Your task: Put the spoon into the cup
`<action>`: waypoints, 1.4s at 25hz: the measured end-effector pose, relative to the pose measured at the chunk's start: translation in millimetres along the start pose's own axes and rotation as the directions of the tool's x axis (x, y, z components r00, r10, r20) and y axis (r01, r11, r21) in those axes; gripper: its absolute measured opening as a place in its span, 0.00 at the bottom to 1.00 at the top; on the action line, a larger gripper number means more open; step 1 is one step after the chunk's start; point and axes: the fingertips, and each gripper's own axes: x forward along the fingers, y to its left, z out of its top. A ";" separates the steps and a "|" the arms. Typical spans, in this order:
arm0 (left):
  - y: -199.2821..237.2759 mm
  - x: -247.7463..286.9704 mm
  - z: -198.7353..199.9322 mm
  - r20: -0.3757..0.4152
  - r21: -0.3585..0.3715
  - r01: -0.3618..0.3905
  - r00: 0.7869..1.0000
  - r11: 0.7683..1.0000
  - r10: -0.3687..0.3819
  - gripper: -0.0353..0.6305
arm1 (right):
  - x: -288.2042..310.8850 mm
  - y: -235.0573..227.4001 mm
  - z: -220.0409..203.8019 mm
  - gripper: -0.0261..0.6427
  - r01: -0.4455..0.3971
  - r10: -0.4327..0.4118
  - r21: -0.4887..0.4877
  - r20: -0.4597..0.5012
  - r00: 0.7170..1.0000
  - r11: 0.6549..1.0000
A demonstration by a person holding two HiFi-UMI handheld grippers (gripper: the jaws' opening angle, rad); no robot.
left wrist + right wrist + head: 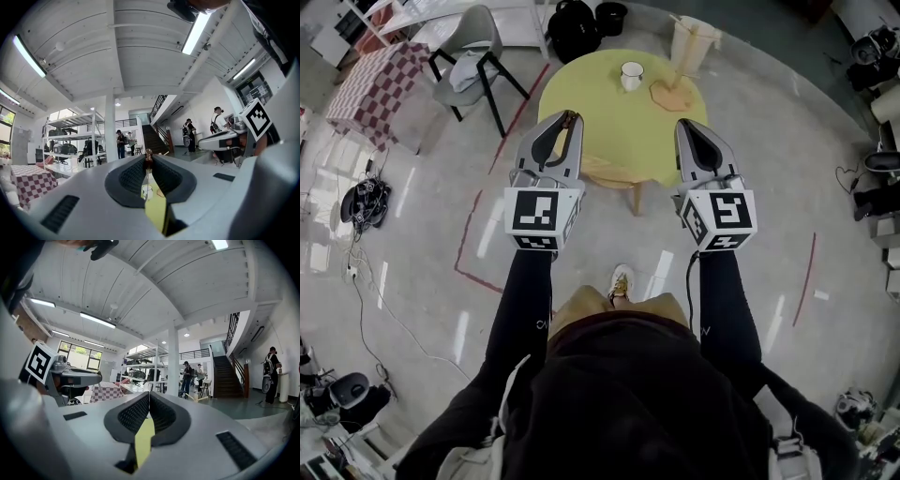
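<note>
two hand-held grippers, both nearer than the cup: the left hand-held gripper (571,118) is clamped on one spoon (148,155); the right hand-held gripper (683,124) is closed and empty. one white cup (632,75) stands on the yellow worktop (609,131), with one hexagonal wooden board (673,94) just right of the cup.

Probably lab hall, storage racks (70,137), staircase (228,376)

The white cup (631,75) stands on the yellow table (609,131), the brown-tipped spoon (148,158) upright in the left jaws.
</note>
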 end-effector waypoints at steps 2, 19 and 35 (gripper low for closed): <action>1.9 13.4 -3.3 -0.006 -0.001 -0.007 1.000 1.000 0.007 0.13 | 11.5 -9.5 -2.7 0.08 -0.003 0.003 0.002 -0.002 1.000 1.000; 11.1 85.1 -13.0 -0.008 0.000 0.034 0.999 0.999 -0.034 0.13 | 63.2 -50.3 -12.9 0.08 0.031 -0.031 0.015 0.004 1.000 0.999; 61.7 225.0 -36.8 0.013 -0.039 0.194 0.981 0.980 -0.194 0.13 | 184.8 -94.9 -22.7 0.08 0.141 -0.140 0.018 -0.034 0.990 0.990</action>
